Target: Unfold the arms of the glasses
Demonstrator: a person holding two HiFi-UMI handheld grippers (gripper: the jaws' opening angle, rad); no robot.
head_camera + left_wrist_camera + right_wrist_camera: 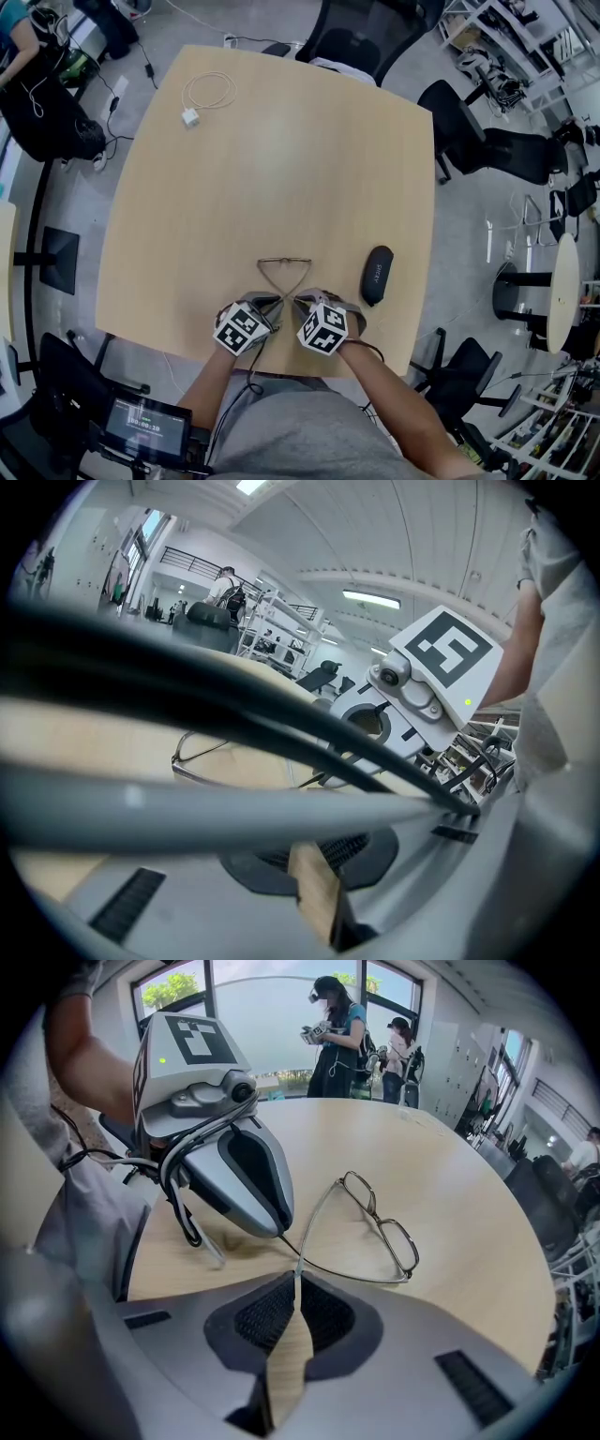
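Note:
Thin metal-framed glasses (pixel 284 270) lie on the wooden table (pixel 281 159) near its front edge, lenses away from me. Their two arms run back toward me and meet between the grippers. My right gripper (pixel 294 1279) is shut on the tip of one arm, which shows as a thin rod between its pads, with the glasses (pixel 379 1227) just beyond. My left gripper (pixel 278 1229) pinches the tip of the other arm right beside it. In the left gripper view black cables cross the picture, and the glasses (pixel 202 754) and the right gripper (pixel 412 691) show behind them.
A black glasses case (pixel 377 275) lies to the right of the glasses. A white charger with a coiled cable (pixel 202 97) sits at the far left of the table. Office chairs (pixel 366 33) stand round the table. People stand by the window (pixel 336 1030).

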